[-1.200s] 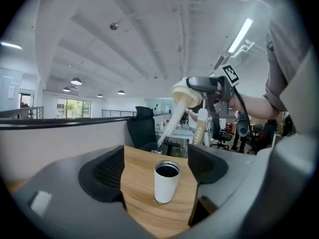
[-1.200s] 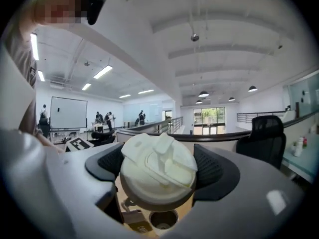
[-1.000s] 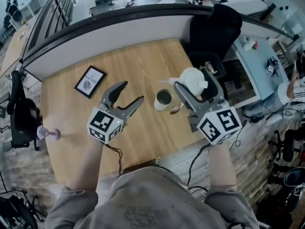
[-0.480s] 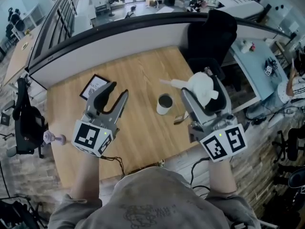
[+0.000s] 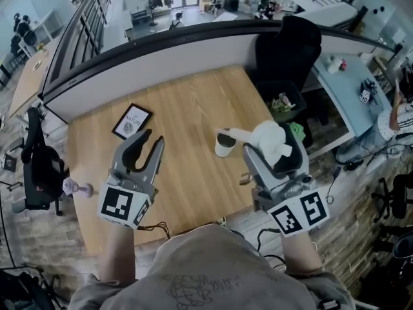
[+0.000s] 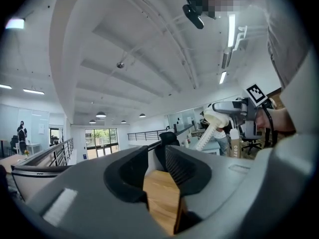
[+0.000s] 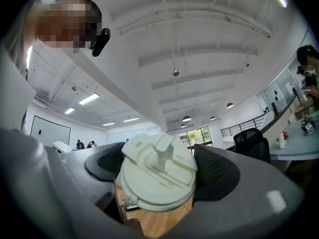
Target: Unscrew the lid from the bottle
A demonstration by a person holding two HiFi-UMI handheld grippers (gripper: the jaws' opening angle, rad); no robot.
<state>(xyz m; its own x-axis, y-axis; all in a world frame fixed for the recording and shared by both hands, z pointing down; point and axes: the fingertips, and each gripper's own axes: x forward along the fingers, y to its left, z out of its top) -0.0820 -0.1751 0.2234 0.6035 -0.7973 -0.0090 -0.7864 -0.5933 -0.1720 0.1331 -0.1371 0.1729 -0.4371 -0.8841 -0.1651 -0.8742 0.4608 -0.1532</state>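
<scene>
The white bottle stands upright on the wooden table, its mouth uncovered. Its white lid, with a straw sticking out toward the bottle, is off and raised to the bottle's right. My right gripper is shut on it. The right gripper view shows the lid clamped between both pads. My left gripper hovers left of the bottle, apart from it. Its jaws have just been closing and stand nearly together with nothing between them; only the table shows through the narrow gap.
A small black-framed picture lies at the table's far left. A small pale object sits near the left edge, and a small brown item near the front right edge. A black chair stands beyond the table's right side.
Both grippers have drawn back toward me and risen. The left jaws narrowed from wide open to nearly together. The lid moved with the right gripper, farther from the bottle.
</scene>
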